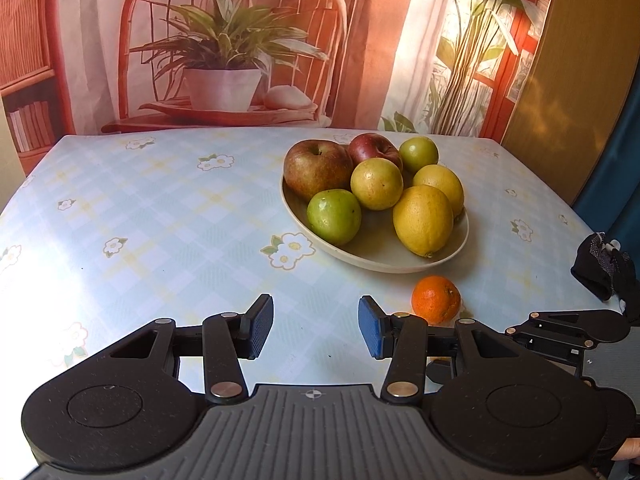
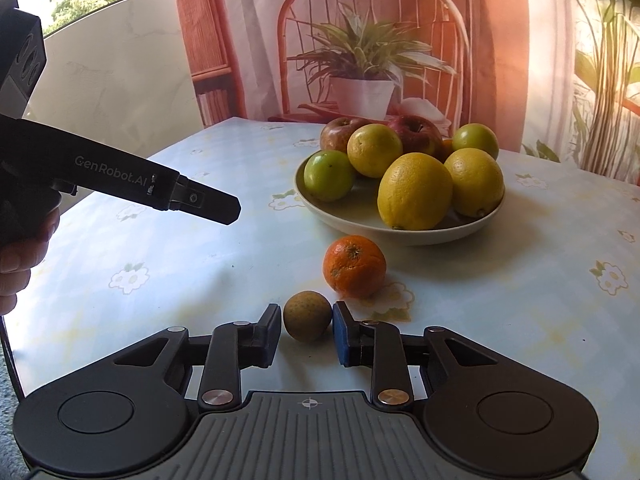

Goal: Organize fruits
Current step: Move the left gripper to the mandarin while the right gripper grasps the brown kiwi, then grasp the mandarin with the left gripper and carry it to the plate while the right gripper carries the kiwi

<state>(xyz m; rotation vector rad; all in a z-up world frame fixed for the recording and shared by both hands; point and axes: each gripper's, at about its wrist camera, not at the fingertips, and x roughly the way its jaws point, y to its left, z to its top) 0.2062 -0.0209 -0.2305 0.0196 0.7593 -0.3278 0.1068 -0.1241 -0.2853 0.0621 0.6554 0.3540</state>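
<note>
On the flowered tablecloth [image 2: 520, 280], close to the camera, the right gripper [image 2: 307, 330] has its pads pressed on both sides of a small brownish-green fruit [image 2: 307, 322], so it is gripping it. The left gripper [image 1: 316, 330] has its jaws apart, with nothing between them, above bare cloth. The small fruit is round and the hold looks to be only at the pad tips, so I think it can slip out or roll away when lifted. The orange [image 2: 354, 266] lies just beside, in front of the bowl [image 2: 400, 236], and a careless move may push it. The bowl holds two apples, two lemons and three green-yellow round fruits.
</note>
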